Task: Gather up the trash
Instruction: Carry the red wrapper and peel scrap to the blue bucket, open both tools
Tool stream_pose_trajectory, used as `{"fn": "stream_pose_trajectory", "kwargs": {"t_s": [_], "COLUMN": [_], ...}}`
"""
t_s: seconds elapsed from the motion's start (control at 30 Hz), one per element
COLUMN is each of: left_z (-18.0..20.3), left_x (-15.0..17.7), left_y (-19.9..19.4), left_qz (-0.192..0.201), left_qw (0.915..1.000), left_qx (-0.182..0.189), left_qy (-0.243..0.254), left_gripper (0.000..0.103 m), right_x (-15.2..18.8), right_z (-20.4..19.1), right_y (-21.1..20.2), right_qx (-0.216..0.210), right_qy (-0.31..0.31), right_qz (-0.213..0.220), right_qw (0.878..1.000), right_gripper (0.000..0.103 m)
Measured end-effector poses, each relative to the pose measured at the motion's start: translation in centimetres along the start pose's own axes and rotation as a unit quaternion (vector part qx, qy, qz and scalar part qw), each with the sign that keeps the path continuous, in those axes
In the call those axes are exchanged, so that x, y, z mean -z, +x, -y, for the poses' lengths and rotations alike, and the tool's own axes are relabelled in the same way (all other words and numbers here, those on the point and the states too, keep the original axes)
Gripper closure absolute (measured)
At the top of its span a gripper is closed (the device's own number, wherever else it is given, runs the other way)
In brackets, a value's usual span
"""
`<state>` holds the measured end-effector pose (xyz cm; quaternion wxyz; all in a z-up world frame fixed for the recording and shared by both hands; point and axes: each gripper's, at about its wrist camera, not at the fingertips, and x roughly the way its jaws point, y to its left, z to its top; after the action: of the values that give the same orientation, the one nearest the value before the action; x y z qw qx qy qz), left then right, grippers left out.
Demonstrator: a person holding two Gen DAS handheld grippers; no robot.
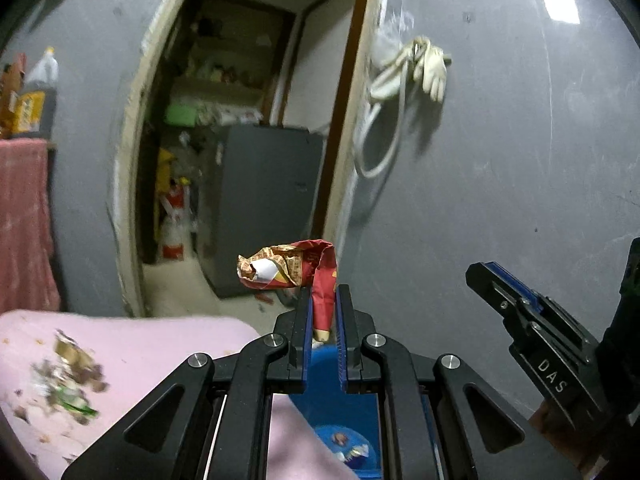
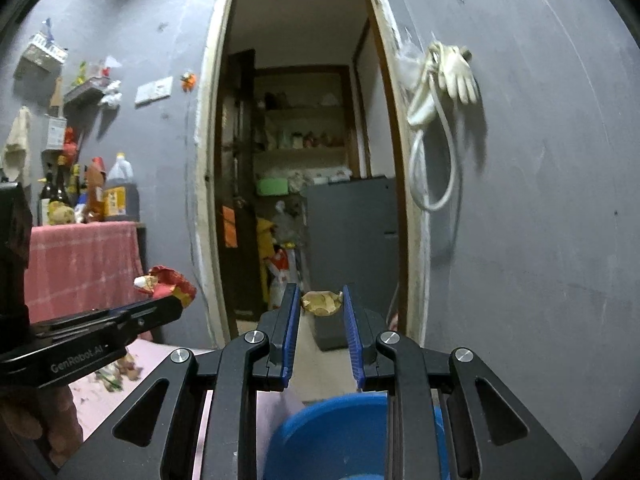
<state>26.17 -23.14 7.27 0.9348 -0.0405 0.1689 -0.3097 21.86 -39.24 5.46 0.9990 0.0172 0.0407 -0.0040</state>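
Note:
My left gripper [image 1: 323,300] is shut on a crumpled red and yellow wrapper [image 1: 288,266], held in the air above a blue bin [image 1: 336,432]. The same wrapper [image 2: 168,284] shows at the left gripper's tip in the right wrist view. My right gripper [image 2: 321,300] is shut on a crumpled tan wrapper [image 2: 322,303], held above the blue bin [image 2: 336,436]. The right gripper [image 1: 520,308] also appears at the right in the left wrist view. More scraps of trash [image 1: 68,376] lie on the pink surface [image 1: 160,344] to the left.
A grey wall with an open doorway [image 2: 304,160] stands ahead, with a grey cabinet [image 2: 352,240] and shelves behind it. A glove and hose [image 2: 444,92] hang on the wall at right. A table with a red cloth [image 2: 80,264] and bottles [image 2: 116,192] stands at left.

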Motion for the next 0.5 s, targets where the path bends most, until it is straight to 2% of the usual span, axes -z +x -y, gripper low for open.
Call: {"fn": "stream_pose_trajectory", "kwargs": {"t_s": [0.13,0.3,0.5], "left_z": [0.9,1.4,1.2], "left_x": [0.9,2.5,4.5], "left_y": [3.3,6.2,9.2], "left_qz": [-0.059,-0.109,-0.17], "left_qw": [0.9981,0.9938,0.9853], "left_qx": [0.005,0.018,0.016], "left_qy": [0.014,0.009,0.004], "left_gripper": [0.095,0.095,0.094], "right_x": [1.2,2.8,4.4], "right_z": [1.7,3.4,4.4], "right_y": [0.9,2.0,3.4], "right_qx": [0.012,0.022,0.026], "right_qy": [0.019,0.038,0.05], "right_qz": [-0.028,-0.057,-0.102], "right_qw": [0.999,0.997,0.993], "right_gripper": [0.082,0.082,0.082]}}
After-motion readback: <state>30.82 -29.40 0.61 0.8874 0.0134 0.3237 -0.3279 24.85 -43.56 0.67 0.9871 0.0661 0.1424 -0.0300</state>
